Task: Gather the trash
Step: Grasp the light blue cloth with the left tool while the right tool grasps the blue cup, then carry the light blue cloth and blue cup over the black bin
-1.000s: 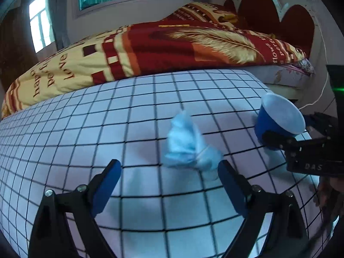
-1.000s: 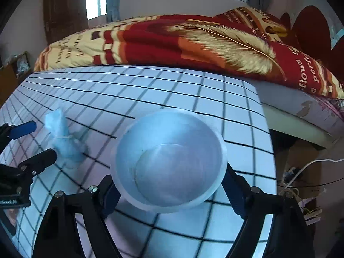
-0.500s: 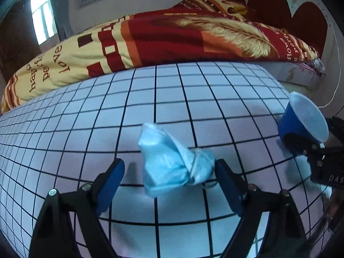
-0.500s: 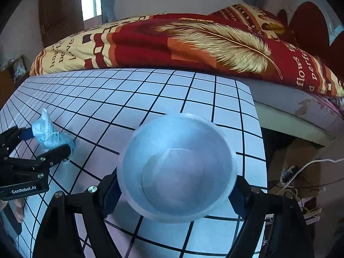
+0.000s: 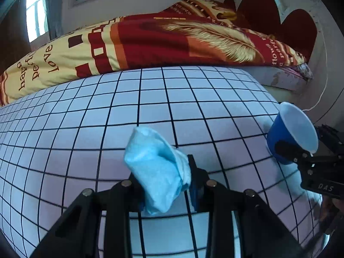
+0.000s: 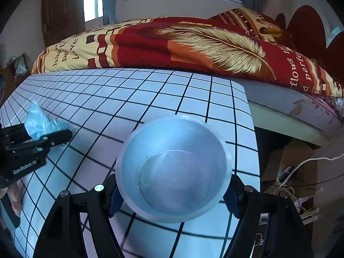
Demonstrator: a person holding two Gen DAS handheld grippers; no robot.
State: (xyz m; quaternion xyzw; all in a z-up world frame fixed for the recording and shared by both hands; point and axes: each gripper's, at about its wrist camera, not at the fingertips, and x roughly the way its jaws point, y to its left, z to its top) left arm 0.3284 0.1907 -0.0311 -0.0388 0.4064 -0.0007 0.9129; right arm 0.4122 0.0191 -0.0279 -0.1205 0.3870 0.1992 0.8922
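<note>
From the left wrist view, the left hand-held gripper [image 5: 165,185] is pinching a crumpled light-blue tissue [image 5: 157,169] just above the grid-patterned counter [image 5: 193,111], and only here does the cup [image 5: 290,133] show its blue outside, off to the right in the right hand-held gripper [image 5: 301,150]. The right wrist view instead looks straight down into the cup's pale, empty inside [image 6: 174,167], with that gripper's [image 6: 174,195] fingers pressed on either side of it near the counter's right edge. It also shows the tissue [image 6: 40,122] from the side at far left, sticking up out of the left gripper [image 6: 47,133], and the bed [image 6: 193,43] beyond the counter.
</note>
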